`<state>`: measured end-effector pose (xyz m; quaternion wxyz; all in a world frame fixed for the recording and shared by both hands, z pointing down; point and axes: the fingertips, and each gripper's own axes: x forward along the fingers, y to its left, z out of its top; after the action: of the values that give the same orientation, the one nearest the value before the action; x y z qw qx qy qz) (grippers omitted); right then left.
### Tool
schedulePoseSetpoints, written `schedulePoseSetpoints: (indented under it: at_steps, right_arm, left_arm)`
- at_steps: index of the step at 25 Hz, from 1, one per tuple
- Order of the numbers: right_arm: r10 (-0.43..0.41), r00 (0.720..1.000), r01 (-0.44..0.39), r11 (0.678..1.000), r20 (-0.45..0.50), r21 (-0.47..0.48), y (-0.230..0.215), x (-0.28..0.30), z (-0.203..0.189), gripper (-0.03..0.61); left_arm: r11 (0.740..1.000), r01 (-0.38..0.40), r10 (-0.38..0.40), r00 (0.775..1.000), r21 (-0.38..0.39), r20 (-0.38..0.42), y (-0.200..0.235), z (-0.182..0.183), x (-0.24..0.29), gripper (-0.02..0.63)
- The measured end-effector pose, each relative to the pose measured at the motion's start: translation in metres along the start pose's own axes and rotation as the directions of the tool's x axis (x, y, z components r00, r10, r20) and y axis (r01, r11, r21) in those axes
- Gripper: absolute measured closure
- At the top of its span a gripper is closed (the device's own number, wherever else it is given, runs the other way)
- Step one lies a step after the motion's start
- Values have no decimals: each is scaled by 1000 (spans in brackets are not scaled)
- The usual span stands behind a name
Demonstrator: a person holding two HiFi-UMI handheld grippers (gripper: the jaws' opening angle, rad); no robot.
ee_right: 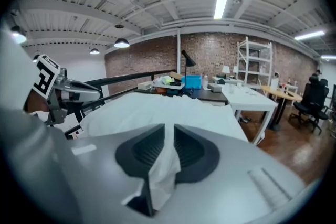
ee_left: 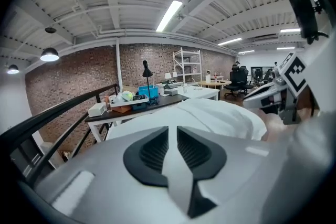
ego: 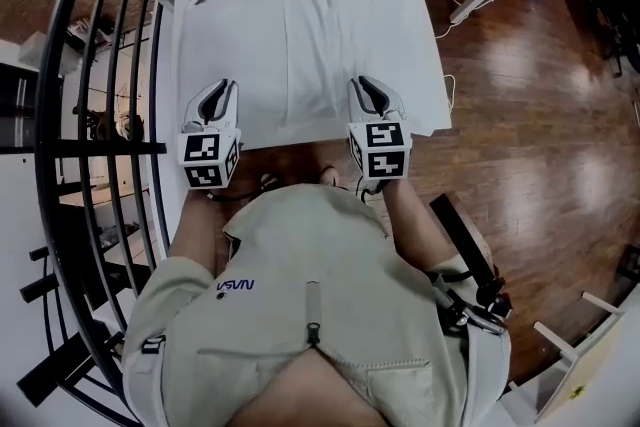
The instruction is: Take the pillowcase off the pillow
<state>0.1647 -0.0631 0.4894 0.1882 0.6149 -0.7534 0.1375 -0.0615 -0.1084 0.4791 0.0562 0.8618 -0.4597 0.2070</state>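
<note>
Two grippers at the near edge of the pillowcase (ego: 312, 45), white desk (ego: 192, 50) beneath, left gripper (ego: 218, 95) and right gripper (ego: 368, 92) both with fingers (ee_right: 152, 150) pinching its cloth (seen only in the gripper views)

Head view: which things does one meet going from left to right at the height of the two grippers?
Black railing → left gripper → pillowcase → right gripper → wooden floor.

Pillow (ego: 318, 45) on table (ego: 210, 55) ctr — desk (ee_left: 157, 104) behind.
</note>
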Motion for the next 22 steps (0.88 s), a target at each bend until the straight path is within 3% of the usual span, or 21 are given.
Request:
schedulePoseSetpoints:
  at_steps: [6, 10, 17, 22]
  right_arm:
    - [19, 999, -17, 999, 32, -34, -21, 41, 37, 477]
    - [10, 1000, -10, 998, 12, -58, -38, 80, 75, 449]
    - [37, 990, -54, 991, -137, -120, -51, 158, 107, 411]
    - [18, 969, -51, 990, -246, -129, -59, 212, 107, 391]
  left_arm:
    - [999, 30, -30, 999, 43, -12, 5, 22, 29, 452]
    - [993, 83, -81, 996, 84, -24, 17, 47, 74, 417]
    - [968, 213, -201, 975, 134, -96, 26, 80, 166, 387]
    - [956, 277, -255, 948, 99, -189, 24, 66, 218, 353]
